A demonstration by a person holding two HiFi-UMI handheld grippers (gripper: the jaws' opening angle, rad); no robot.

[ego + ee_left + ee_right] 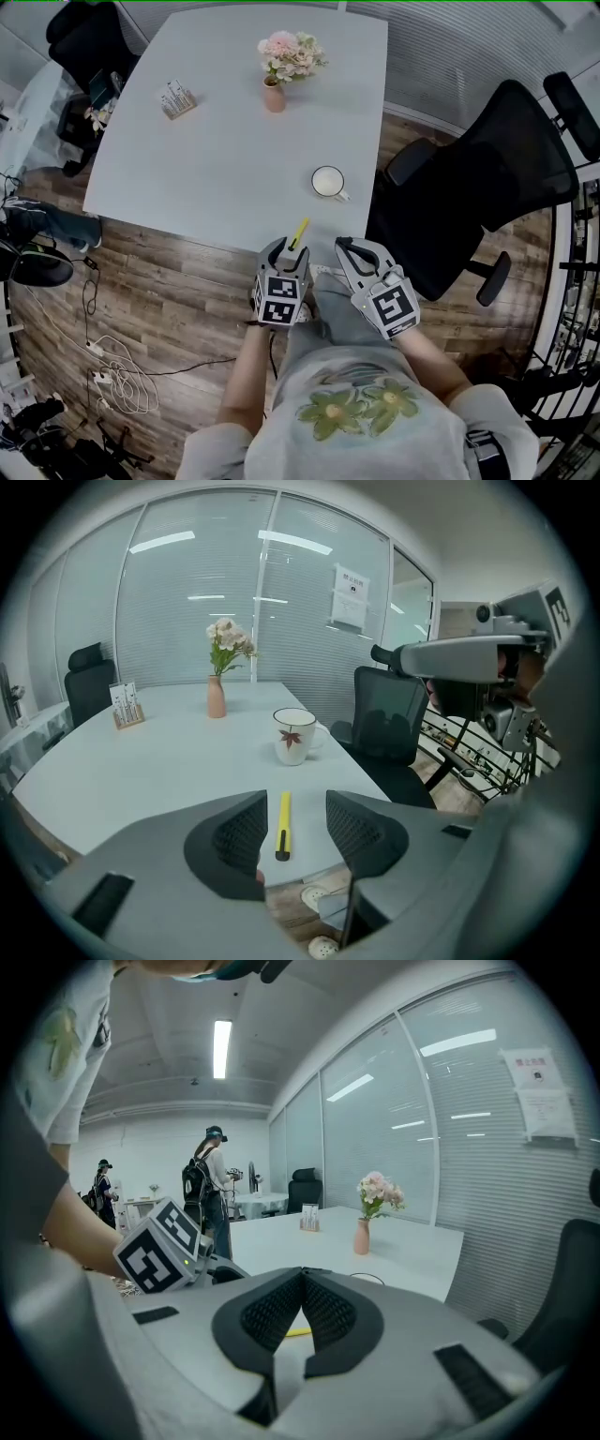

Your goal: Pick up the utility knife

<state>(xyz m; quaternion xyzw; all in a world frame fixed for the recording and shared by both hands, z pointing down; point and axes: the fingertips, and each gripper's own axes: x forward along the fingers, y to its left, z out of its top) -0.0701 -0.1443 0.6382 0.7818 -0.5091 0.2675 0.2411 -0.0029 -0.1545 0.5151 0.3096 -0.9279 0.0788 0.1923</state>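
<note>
At the far-left corner of the pale grey table (216,159), a small wooden card holder (177,98). Toward the far edge, a pink vase of pale flowers (275,94). At the near edge, left gripper (295,803) with jaws apart, clamped on nothing. Flat on the table in line with that gap, the slim yellow utility knife (282,822). Further right, a white mug with red leaf print (293,735). Just off the near edge, right gripper (302,1286), jaws pressed together, empty.

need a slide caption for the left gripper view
Open left gripper lined up on the yellow utility knife at the table edge, mug beyond.
</note>
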